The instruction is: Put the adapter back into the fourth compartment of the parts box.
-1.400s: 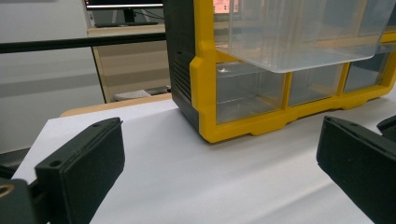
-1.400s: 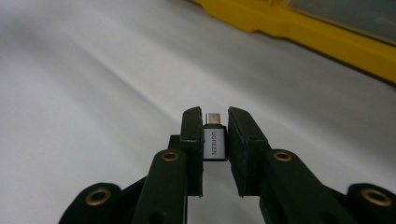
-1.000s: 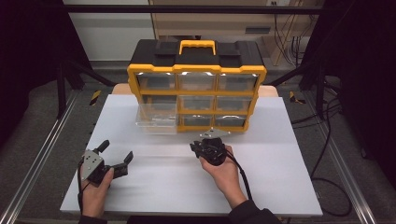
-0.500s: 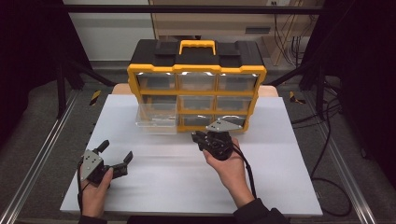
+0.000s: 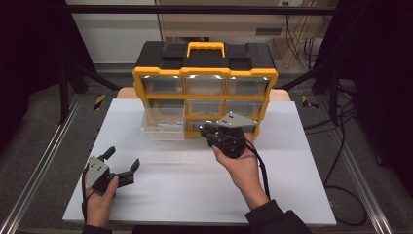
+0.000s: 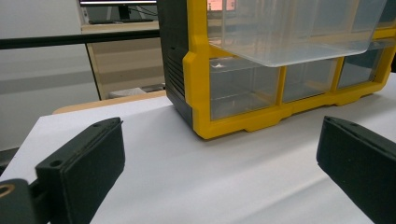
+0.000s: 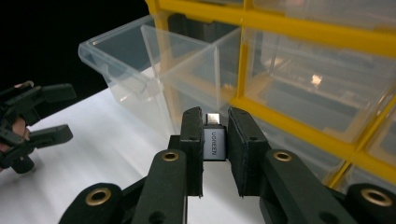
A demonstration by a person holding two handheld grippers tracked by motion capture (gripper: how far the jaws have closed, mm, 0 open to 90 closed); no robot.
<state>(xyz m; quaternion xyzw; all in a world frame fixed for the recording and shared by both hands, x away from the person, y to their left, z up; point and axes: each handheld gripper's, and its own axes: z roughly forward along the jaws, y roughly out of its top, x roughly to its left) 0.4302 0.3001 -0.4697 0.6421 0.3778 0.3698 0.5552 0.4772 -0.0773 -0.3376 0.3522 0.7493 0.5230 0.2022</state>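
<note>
On a white desk (image 5: 302,161) in a dark room, the right gripper (image 7: 215,140) pinches a grey adapter (image 7: 214,142); the left gripper (image 5: 122,165) gapes wide.

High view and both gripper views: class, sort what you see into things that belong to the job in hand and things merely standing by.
In the job:
- right gripper, shut on the grey adapter
- open clear drawer
- yellow organiser

Standing by:
- left gripper, open, holding nothing
- white table
- closed drawers
</note>
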